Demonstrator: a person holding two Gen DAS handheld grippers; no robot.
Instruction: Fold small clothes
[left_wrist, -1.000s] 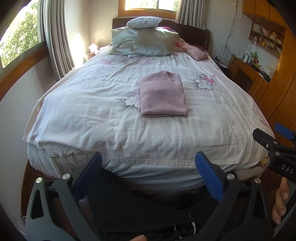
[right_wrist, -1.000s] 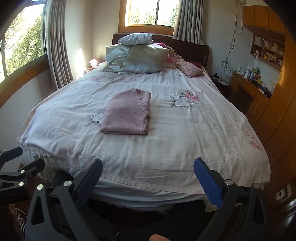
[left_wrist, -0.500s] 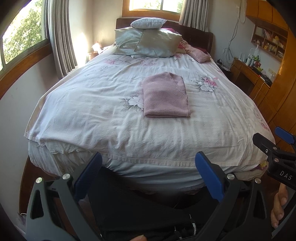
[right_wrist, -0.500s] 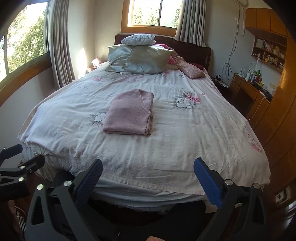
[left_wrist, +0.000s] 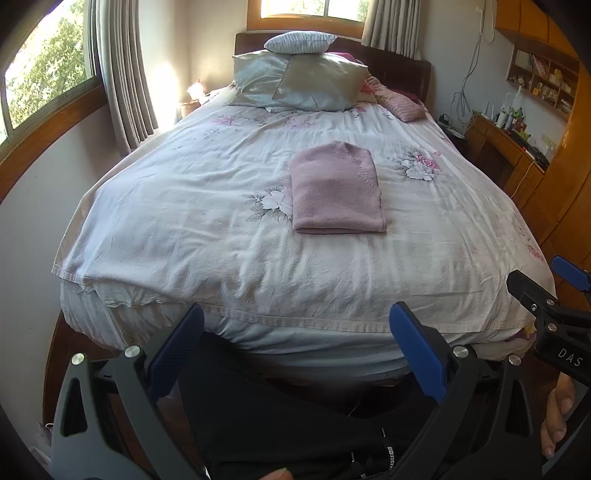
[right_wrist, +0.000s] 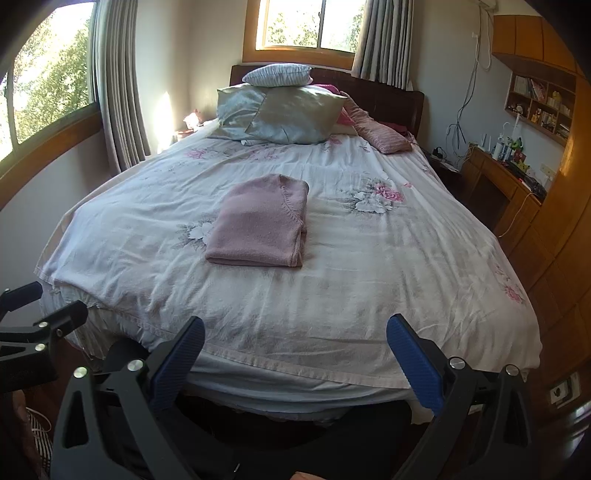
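Mid-bed on the floral sheet (right_wrist: 369, 295), your pink knit (right_wrist: 260, 225) lay folded flat: soft, light, likely floppy; best pinched at the near doubled hem. Left gripper (left_wrist: 295, 347) and right gripper (right_wrist: 295, 349) both hung wide open, empty, well short of it.

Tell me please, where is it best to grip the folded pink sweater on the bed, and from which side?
Probably the near folded edge of the pink sweater, approached from the foot of the bed. That edge is thick, rounded and faces both open grippers, the left gripper and the right gripper. On its right side the layers lie loose.
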